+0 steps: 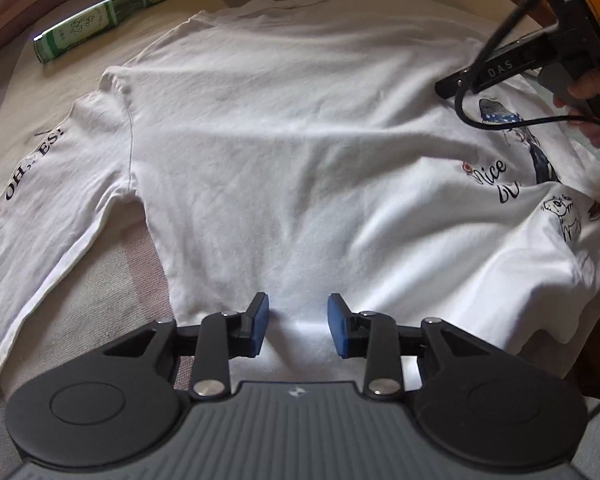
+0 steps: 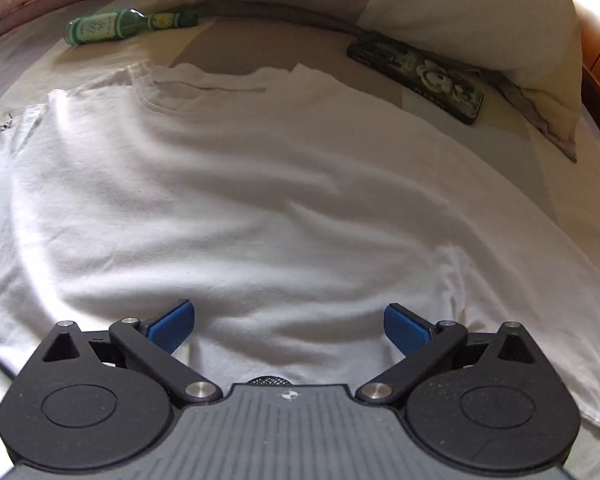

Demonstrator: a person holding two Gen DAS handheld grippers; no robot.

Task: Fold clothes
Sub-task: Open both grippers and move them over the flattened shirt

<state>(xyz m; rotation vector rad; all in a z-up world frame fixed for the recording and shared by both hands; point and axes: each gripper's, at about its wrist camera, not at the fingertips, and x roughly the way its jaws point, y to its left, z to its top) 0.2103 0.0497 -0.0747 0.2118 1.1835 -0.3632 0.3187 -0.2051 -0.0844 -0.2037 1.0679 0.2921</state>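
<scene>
Blue-padded jaws of our left gripper [image 1: 296, 326] stand narrowly parted and our right gripper [image 2: 289, 330] is spread wide, both empty over the white shirt [image 1: 292, 168]. It lies flat on the bed [image 1: 112, 280], collar away from us, right side folded inward. Beyond its collar lie a green bottle [image 2: 116, 26] and pillow [image 2: 440, 12].

We see the left hand-held gripper [image 1: 296, 326] angled steeply down, blue pads parted a little, nothing between them. The right hand-held gripper [image 2: 290, 330] also points down, jaws spread wide and empty, a hand [image 1: 590, 98] grasping its handle.
</scene>
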